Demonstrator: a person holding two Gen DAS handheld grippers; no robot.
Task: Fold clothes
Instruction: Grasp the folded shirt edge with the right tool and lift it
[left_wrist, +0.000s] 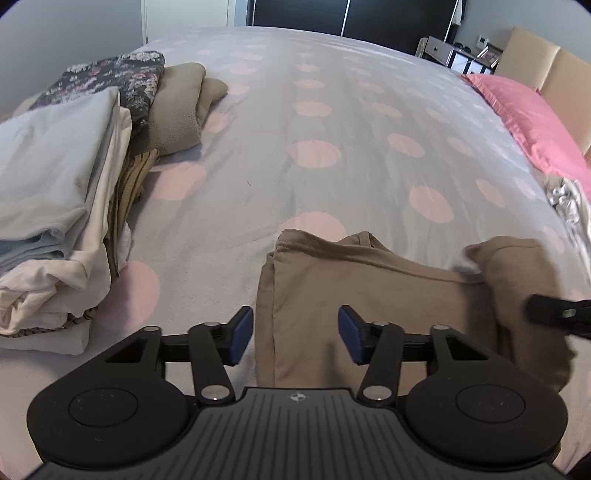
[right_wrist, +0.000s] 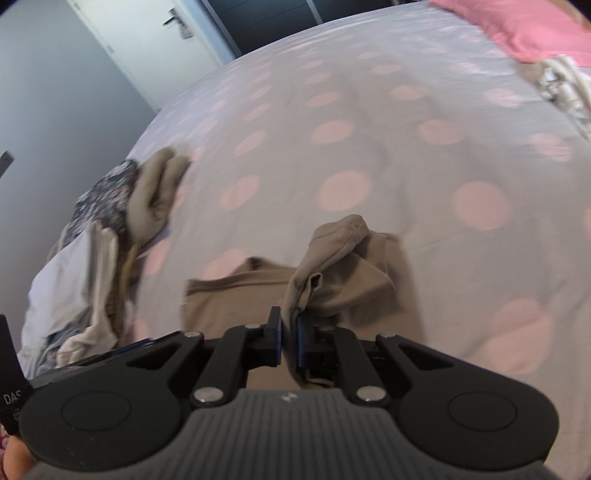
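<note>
A tan garment (left_wrist: 369, 295) lies partly folded on the bed near the front edge. My left gripper (left_wrist: 295, 334) is open and empty, its fingers either side of the garment's near left part. My right gripper (right_wrist: 289, 325) is shut on a fold of the same tan garment (right_wrist: 332, 273) and lifts its right side. The right gripper also shows at the right edge of the left wrist view (left_wrist: 554, 314).
A stack of folded clothes (left_wrist: 62, 206) sits at the left, with a floral piece (left_wrist: 110, 81) and a tan piece (left_wrist: 181, 107) behind it. A pink pillow (left_wrist: 528, 118) and a crumpled white garment (left_wrist: 569, 203) lie at the right. The polka-dot bedsheet (left_wrist: 314, 129) spreads ahead.
</note>
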